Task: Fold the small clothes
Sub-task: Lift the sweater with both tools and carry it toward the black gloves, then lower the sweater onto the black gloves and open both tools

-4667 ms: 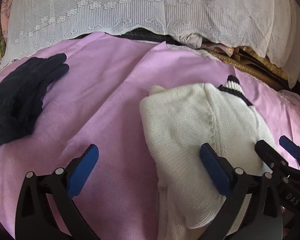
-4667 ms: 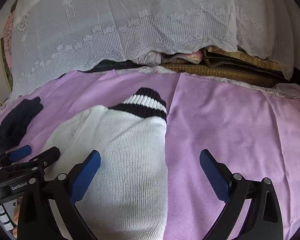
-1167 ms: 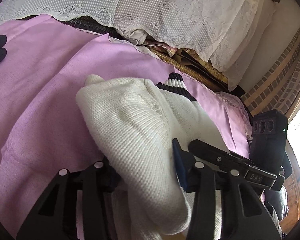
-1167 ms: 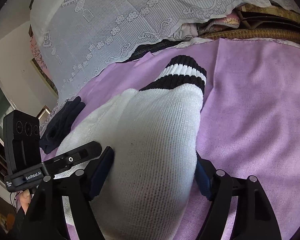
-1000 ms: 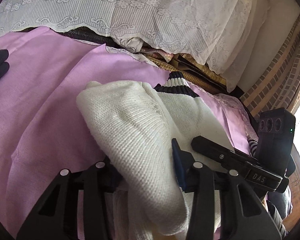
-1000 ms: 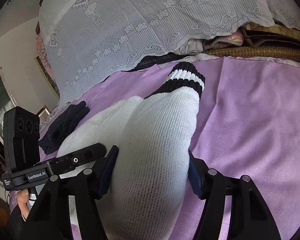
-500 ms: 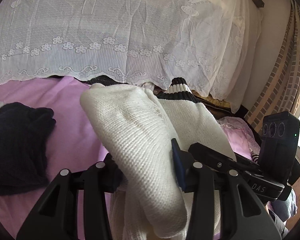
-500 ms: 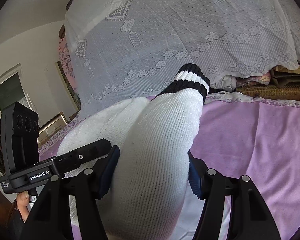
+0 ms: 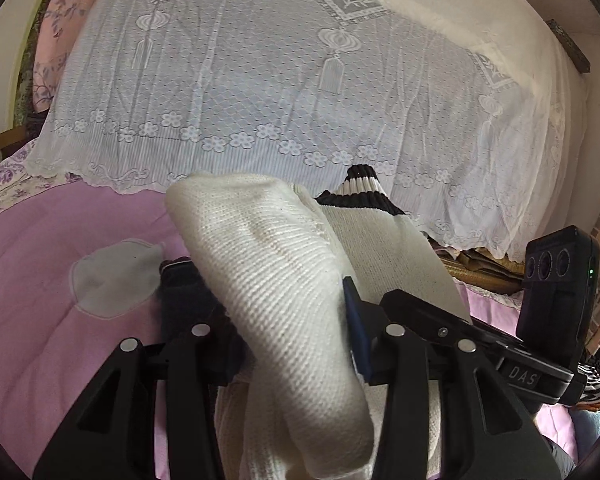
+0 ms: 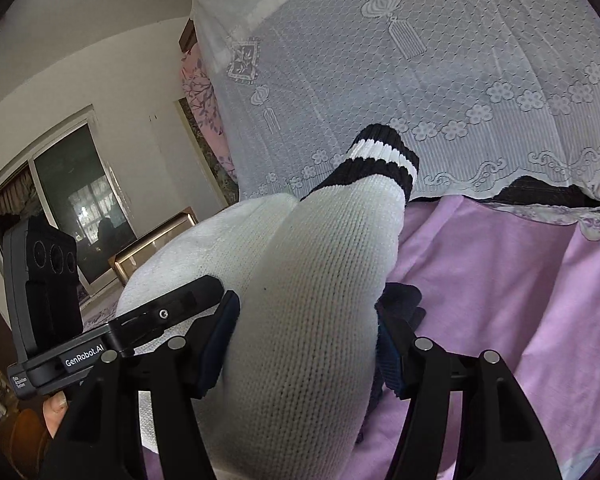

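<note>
A folded cream-white knitted sweater [image 9: 288, 288] with a black-and-white striped ribbed cuff [image 9: 360, 192] is being carried off the bed, pinched from both sides. The left gripper [image 9: 292, 320] is clamping one thick fold of the knit between its blue-padded black fingers [image 9: 356, 332], its jaws set fairly narrow with the fabric bulging out above and below them. The right gripper [image 10: 304, 332] is gripping the neighbouring fold, its jaws standing wider and its blue pads [image 10: 388, 356] pressing into the knit on either side. In the right wrist view the sweater [image 10: 312, 300] is filling the middle of the frame, its striped cuff [image 10: 380, 164] pointing up and away towards the white lace cover [image 10: 440, 80] draped over the back of the bed. The two grippers are sitting just beside each other, each showing at the edge of the other's view.

Below the bundle the pink-lilac quilted bedspread [image 9: 40, 312] is lying flat, with a pale grey rounded appliqué patch [image 9: 112, 280] on it. A dark navy garment [image 9: 184, 292] is lying on the bedspread just behind the left gripper's fingers, partly hidden by the sweater; the same dark cloth [image 10: 404, 300] is showing beside the right gripper's pad
</note>
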Available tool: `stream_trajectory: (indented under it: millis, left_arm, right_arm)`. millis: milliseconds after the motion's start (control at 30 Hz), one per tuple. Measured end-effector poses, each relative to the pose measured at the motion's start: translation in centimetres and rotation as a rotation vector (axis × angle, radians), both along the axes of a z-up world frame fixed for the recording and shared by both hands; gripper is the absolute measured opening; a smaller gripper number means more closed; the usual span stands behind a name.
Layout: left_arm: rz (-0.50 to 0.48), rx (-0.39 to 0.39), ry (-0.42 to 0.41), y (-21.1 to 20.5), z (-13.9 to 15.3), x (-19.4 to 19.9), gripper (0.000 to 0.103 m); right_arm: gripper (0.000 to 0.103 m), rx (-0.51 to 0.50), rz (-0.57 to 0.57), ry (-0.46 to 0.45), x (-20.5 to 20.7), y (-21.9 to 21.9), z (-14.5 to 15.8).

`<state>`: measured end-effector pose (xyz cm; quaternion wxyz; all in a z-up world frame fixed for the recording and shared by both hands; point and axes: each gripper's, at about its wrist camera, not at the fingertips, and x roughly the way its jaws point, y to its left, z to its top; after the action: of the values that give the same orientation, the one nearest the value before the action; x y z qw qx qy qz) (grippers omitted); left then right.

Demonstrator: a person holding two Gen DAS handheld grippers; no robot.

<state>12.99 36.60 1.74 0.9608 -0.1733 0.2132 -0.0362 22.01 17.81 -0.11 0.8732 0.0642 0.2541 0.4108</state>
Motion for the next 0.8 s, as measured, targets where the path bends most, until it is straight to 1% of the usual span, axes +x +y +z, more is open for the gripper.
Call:
stream_trajectory:
  millis: [100, 200, 233, 300, 333, 367, 433, 467, 533, 567, 600, 633, 700, 767, 800]
  left_arm:
    - [0.016, -0.024, 0.04, 2.6, -2.8, 2.0, 0.042]
    - [0.035, -0.063, 0.12, 4.5, -6.6, 4.0, 0.042]
    - [0.034, -0.073, 0.127, 4.9, -7.4, 4.4, 0.043]
    - [0.017, -0.103, 0.122, 5.3, -8.0, 4.5, 0.046]
    - [0.019, -0.093, 0.127, 5.1, -7.9, 4.5, 0.047]
    - [0.026, -0.066, 0.131, 4.7, -7.9, 4.5, 0.049]
    - [0.044, -0.017, 0.133, 3.9, -8.2, 4.6, 0.053]
    - [0.048, -0.017, 0.13, 3.9, -8.3, 4.5, 0.054]
    - [0.047, -0.061, 0.133, 4.5, -8.4, 4.3, 0.055]
    - [0.056, -0.083, 0.136, 4.8, -8.4, 4.1, 0.059]
    - [0.07, -0.096, 0.137, 5.0, -8.3, 3.8, 0.06]
    - [0.086, -0.101, 0.137, 5.0, -8.0, 3.5, 0.063]
    - [0.112, -0.095, 0.131, 5.1, -7.2, 2.7, 0.069]
    - [0.142, -0.083, 0.094, 5.2, -5.9, 1.6, 0.08]
    - [0.157, -0.076, 0.076, 5.1, -5.3, 0.9, 0.082]
  right_arm:
    - [0.064, -0.041, 0.002, 0.028, 2.0, 2.4, -2.3]
    - [0.064, -0.129, -0.043, 0.063, 3.9, 4.1, -5.7]
    - [0.065, -0.131, -0.048, 0.088, 4.4, 4.2, -6.8]
    - [0.07, -0.06, -0.033, 0.174, 5.4, 3.2, -8.2]
    - [0.072, -0.043, -0.024, 0.209, 5.7, 3.0, -8.4]
    - [0.072, -0.046, -0.023, 0.212, 5.7, 2.9, -8.5]
    - [0.073, -0.069, -0.033, 0.177, 5.0, 3.2, -8.4]
    - [0.073, -0.073, -0.033, 0.167, 4.9, 3.3, -8.4]
    - [0.075, -0.049, -0.024, 0.164, 5.0, 3.0, -8.2]
    - [0.078, -0.033, -0.022, 0.163, 4.9, 2.7, -8.1]
    - [0.081, -0.022, -0.025, 0.159, 4.7, 2.3, -7.9]
    - [0.086, -0.018, -0.035, 0.148, 4.4, 2.0, -7.7]
    - [0.087, -0.015, -0.047, 0.114, 4.2, 1.2, -7.0]
    - [0.089, -0.027, -0.059, 0.071, 3.1, 0.8, -6.4]
    - [0.09, -0.04, -0.068, 0.047, 2.5, 0.6, -6.2]
